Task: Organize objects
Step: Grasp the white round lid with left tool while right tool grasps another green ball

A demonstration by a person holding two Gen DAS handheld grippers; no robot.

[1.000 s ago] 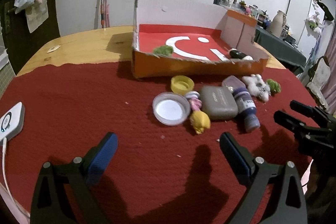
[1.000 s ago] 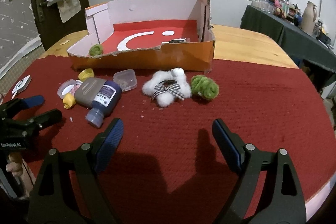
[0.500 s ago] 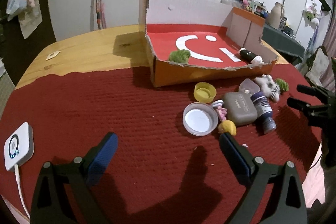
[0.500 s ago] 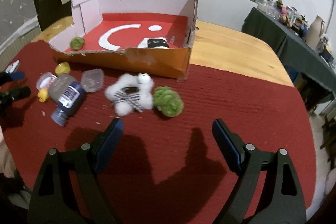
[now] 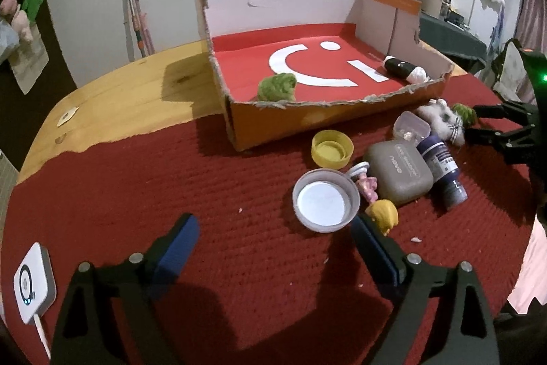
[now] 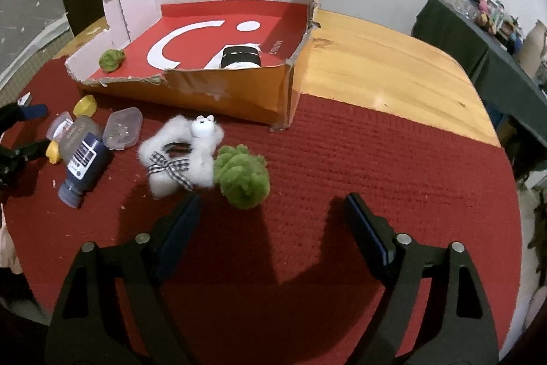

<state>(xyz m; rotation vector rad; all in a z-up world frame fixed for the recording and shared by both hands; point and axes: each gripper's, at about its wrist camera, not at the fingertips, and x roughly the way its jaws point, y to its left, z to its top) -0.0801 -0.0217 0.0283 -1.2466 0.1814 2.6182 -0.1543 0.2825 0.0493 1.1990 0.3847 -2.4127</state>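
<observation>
An open cardboard box (image 5: 328, 122) (image 6: 218, 91) with a red floor holds a green pom-pom (image 5: 277, 86) (image 6: 111, 59) and a black-and-white tube (image 5: 405, 69) (image 6: 241, 57). In front of it on the red cloth lie a yellow cap (image 5: 331, 148), a white lid (image 5: 323, 200), a grey case (image 5: 398, 171), a dark blue bottle (image 6: 83, 165), a clear small box (image 6: 122, 127), a white plush toy (image 6: 184, 159) and a second green pom-pom (image 6: 243, 177). My left gripper (image 5: 275, 243) is open and empty just before the white lid. My right gripper (image 6: 271, 218) is open and empty just before the second pom-pom.
A white device with a cable (image 5: 32, 283) lies at the cloth's left edge. Bare wooden tabletop (image 6: 383, 67) lies right of the box and behind the cloth. A dark side table with clutter (image 6: 478, 33) stands at the far right.
Both grippers have moved forward toward the objects. The white lid is now close to my left gripper and the green pom-pom close to my right gripper. Both stay open.
</observation>
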